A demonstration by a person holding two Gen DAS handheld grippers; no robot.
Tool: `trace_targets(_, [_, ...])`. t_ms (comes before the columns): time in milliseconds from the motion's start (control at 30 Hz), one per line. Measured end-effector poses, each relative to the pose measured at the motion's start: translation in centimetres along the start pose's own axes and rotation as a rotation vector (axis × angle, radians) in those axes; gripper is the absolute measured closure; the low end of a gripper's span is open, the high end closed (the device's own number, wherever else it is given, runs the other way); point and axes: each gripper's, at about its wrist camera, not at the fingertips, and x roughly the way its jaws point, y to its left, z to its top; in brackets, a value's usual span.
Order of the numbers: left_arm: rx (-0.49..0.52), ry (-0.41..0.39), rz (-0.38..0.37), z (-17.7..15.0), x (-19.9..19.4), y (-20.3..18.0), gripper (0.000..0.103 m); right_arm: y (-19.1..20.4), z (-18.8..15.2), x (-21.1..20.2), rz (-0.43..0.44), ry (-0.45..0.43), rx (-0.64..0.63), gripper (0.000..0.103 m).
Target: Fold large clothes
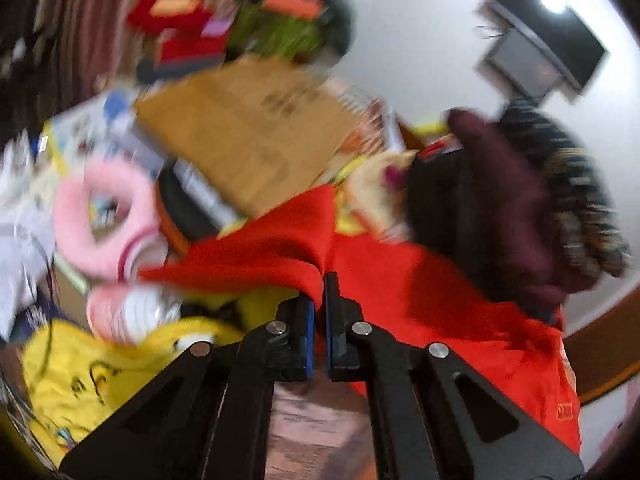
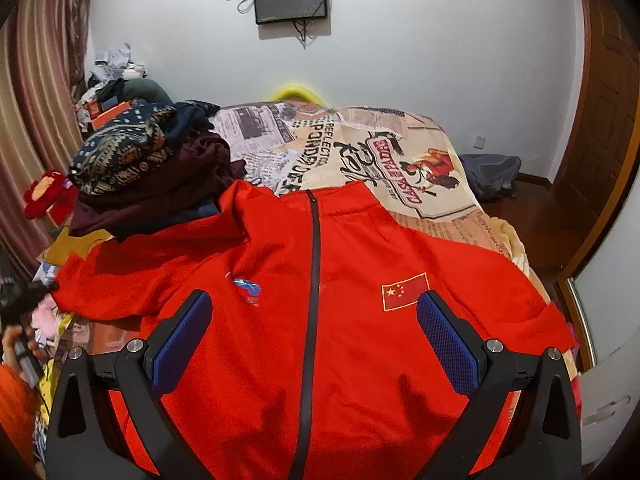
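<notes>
**Sleeve pinched on the left, pile close by**

The red jacket (image 2: 320,320) lay front up on the printed bedspread (image 2: 400,168), zip (image 2: 314,280) closed, collar toward the far wall, flag patch (image 2: 405,291) and chest logo (image 2: 248,290) both showing. We held the left gripper (image 1: 320,320) clamped on a fold of its red cloth (image 1: 280,256), the blue pads (image 1: 309,336) pressed nearly together with fabric rising between them. From the right wrist view this looked to be the sleeve end at the jacket's left edge, though the heavy blur kept us from being sure.

The main risk, as we judged it, was the stack of dark clothes (image 2: 160,184) sitting against that shoulder: a wide sweep of the sleeve could drag it or topple it onto the jacket. A thin pinch could also slip out mid-fold. With nothing pinning the body, a hard pull might skew the whole garment and crease the front.

The left gripper pointed outward and tilted, toward a cardboard box (image 1: 248,136) and yellow plush toy (image 1: 100,372) beside the bed. The right gripper (image 2: 316,340) hovered low over the jacket's lower front, aimed along the zip, its fingers spread wide and holding nothing.
</notes>
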Motion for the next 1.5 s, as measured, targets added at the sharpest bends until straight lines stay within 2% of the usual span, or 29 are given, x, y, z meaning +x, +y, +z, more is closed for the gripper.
trace_targets(33, [0.052, -0.036, -0.03, 0.3, -1.2, -1.2, 0.101, 0.0, 0.0, -0.3, -0.005, -0.006, 0.0, 0.001])
trace_targets(133, [0.168, -0.119, -0.049, 1.1, -4.8, -6.0, 0.101, -0.9, 0.0, -1.2, -0.016, -0.023, 0.014, 0.001])
trace_targets(267, [0.286, -0.209, -0.149, 1.4, -9.0, -12.7, 0.101, -2.0, -0.2, -2.0, -0.031, -0.023, 0.017, 0.001])
trace_targets(400, [0.368, -0.218, -0.246, 0.9, -11.3, -18.3, 0.101, -2.8, -0.7, -2.5, -0.047, -0.024, -0.009, 0.001])
trace_targets(467, [0.424, -0.223, -0.264, 0.2, -11.5, -21.2, 0.101, -3.5, -1.0, -2.6, -0.047, -0.021, -0.008, 0.001])
trace_targets(600, [0.559, -0.184, -0.326, -2.2, -10.8, -27.8, 0.101, -5.0, -1.4, -2.5, -0.032, -0.004, -0.001, 0.001])
trace_targets(700, [0.663, -0.125, -0.368, -5.0, -9.4, -32.5, 0.101, -6.2, -1.4, -2.3, -0.043, 0.004, -0.007, 0.001])
trace_targets(767, [0.716, -0.066, -0.4, -7.2, -8.3, -35.0, 0.101, -6.9, -1.6, -2.2, -0.051, 0.008, -0.01, 0.001])
trace_targets(900, [0.839, 0.116, -0.456, -12.9, -5.1, -39.7, 0.101, -7.9, -1.9, -2.0, -0.056, 0.024, -0.016, 0.001])
trace_targets(967, [0.9, 0.2, -0.455, -16.0, -3.5, -41.1, 0.101, -8.3, -2.2, -1.7, -0.054, 0.041, -0.019, 0.001])
trace_targets(1100, [0.975, 0.367, -0.433, -21.5, -0.8, -41.6, 0.101, -8.6, -2.7, -0.9, -0.056, 0.079, -0.035, 0.001])
trace_targets(1167, [1.012, 0.42, -0.393, -23.3, 0.2, -41.6, 0.101, -8.6, -3.0, -0.6, -0.053, 0.092, -0.044, 0.001])
trace_targets(1267, [1.054, 0.45, -0.38, -24.5, 0.4, -40.8, 0.097, -8.3, -3.2, -0.3, -0.044, 0.109, -0.058, 0.001])
trace_targets(1333, [1.063, 0.441, -0.381, -24.2, -0.3, -40.2, 0.087, -8.0, -3.2, -0.2, -0.042, 0.114, -0.071, 0.001])
trace_targets(1400, [1.055, 0.397, -0.372, -23.0, -1.4, -39.1, 0.06, -7.5, -3.1, -0.1, -0.037, 0.118, -0.086, 0.001])
trace_targets(1467, [1.036, 0.331, -0.351, -21.0, -2.2, -38.1, 0.048, -6.8, -2.8, 0.0, -0.026, 0.12, -0.1, 0.001])
trace_targets(1500, [1.027, 0.302, -0.341, -20.2, -2.7, -37.4, 0.046, -6.5, -2.6, 0.0, -0.02, 0.119, -0.105, 0.001])
